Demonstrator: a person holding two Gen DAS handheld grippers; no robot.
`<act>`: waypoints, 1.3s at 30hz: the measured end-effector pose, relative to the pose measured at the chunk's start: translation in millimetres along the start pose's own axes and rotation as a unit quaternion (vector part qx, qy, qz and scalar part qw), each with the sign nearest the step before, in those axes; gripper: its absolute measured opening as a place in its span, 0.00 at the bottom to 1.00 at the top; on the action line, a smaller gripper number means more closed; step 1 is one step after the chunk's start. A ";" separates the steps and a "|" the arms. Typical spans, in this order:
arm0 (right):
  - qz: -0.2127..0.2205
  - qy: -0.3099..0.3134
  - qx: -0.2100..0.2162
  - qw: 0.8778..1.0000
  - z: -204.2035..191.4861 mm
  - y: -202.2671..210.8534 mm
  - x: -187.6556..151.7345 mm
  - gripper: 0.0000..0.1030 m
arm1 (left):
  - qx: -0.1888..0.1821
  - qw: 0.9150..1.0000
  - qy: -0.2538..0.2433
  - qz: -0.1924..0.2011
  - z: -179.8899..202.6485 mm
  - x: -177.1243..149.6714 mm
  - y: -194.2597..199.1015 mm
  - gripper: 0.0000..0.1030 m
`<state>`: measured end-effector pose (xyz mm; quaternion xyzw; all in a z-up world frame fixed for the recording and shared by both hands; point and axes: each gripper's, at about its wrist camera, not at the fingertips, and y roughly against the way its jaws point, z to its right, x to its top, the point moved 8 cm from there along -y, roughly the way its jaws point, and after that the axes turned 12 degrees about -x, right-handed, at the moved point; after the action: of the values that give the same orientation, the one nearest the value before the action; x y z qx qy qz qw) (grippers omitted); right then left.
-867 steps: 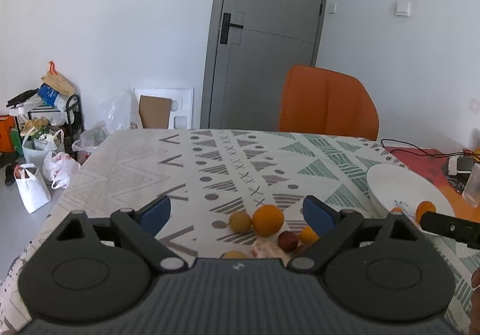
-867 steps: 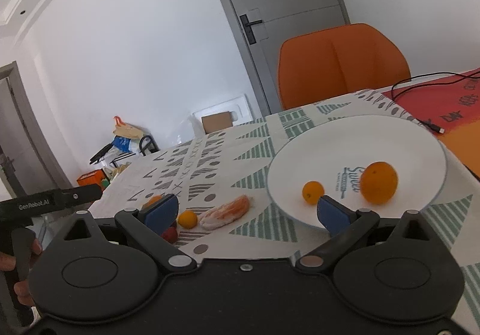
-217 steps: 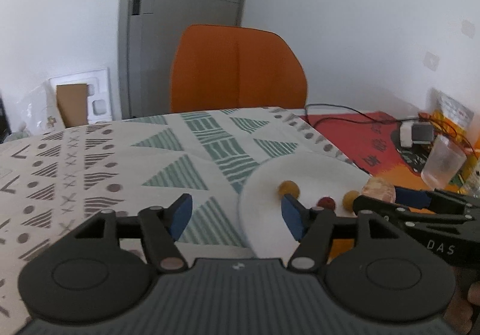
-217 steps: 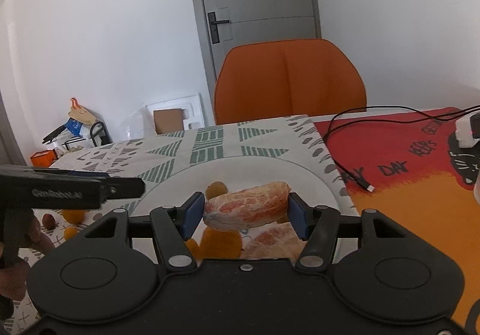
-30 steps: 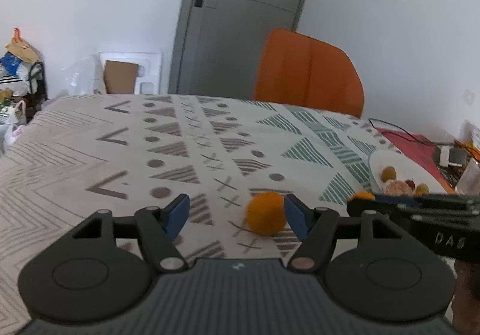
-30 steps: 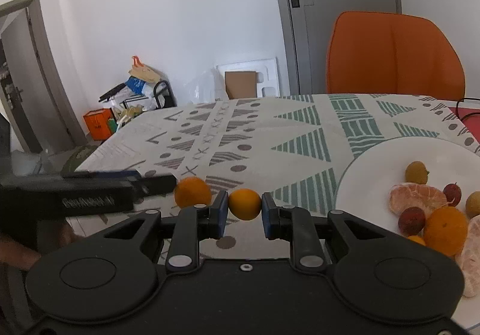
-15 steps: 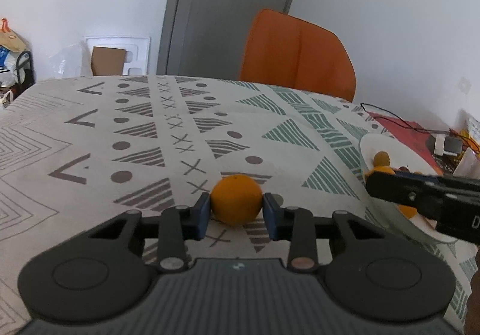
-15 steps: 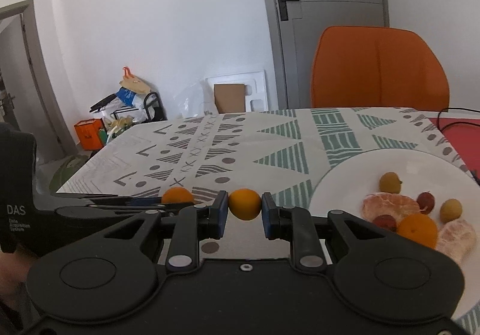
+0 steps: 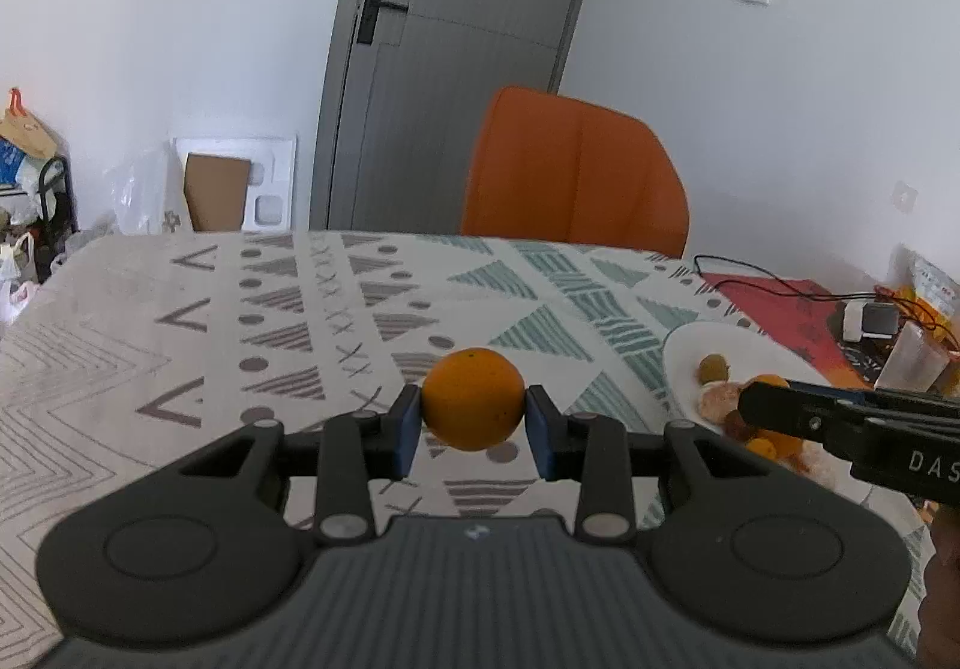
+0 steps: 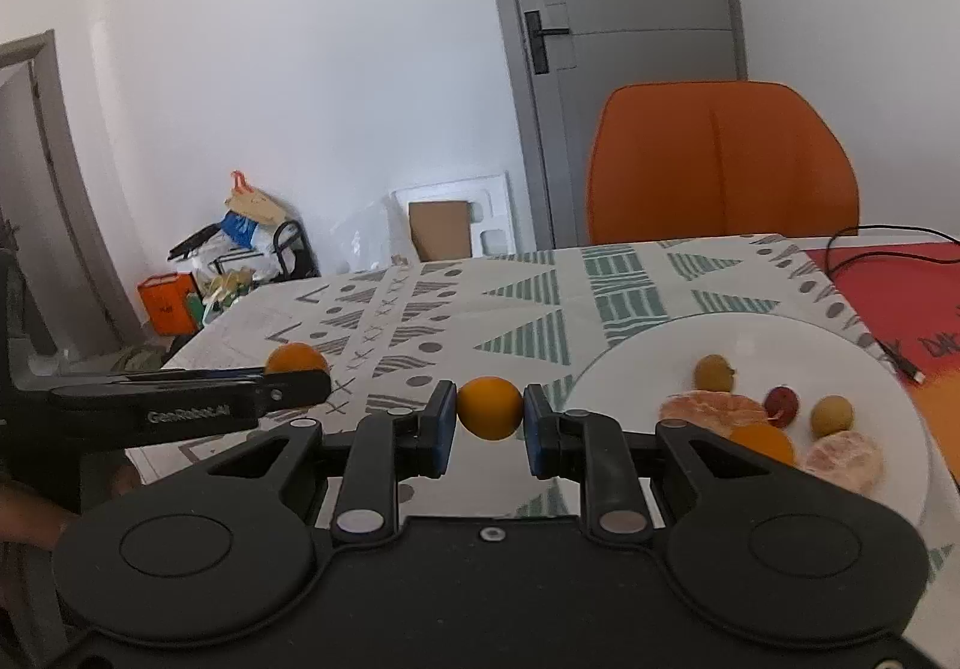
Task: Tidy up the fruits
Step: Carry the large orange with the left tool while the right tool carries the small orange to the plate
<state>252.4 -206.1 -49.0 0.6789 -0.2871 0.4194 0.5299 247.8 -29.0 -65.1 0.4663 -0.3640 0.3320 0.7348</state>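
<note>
Left tool is clamped on a big orange, blue pads pressing both sides, fruit held just above the patterned desk w/ the white plate off to the right. Right tool is clamped on a smaller orange, just left of the plate's near rim. Plate already holds peeled segments, a red fruit & small yellow ones; orange chair at the far side.
</note>
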 end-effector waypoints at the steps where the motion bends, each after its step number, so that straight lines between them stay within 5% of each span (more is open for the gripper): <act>1: 0.001 -0.005 0.001 1.000 2.6 2.6 0.5 0.21 | 0.000 1.000 -0.002 0.003 2.6 1.8 1.5 0.34; 24: 0.034 -0.057 -0.061 0.996 85.8 52.0 0.4 0.22 | -0.064 0.997 -0.046 0.005 81.7 12.0 -18.2 0.34; 39: 0.003 -0.077 -0.065 0.995 106.3 34.9 -31.1 0.22 | -0.085 0.994 -0.069 -0.029 110.1 -2.0 -48.8 0.34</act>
<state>236.4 -319.5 -68.7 0.6724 -0.3555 0.3475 0.5484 262.4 -148.1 -55.3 0.4340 -0.4271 0.2451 0.7544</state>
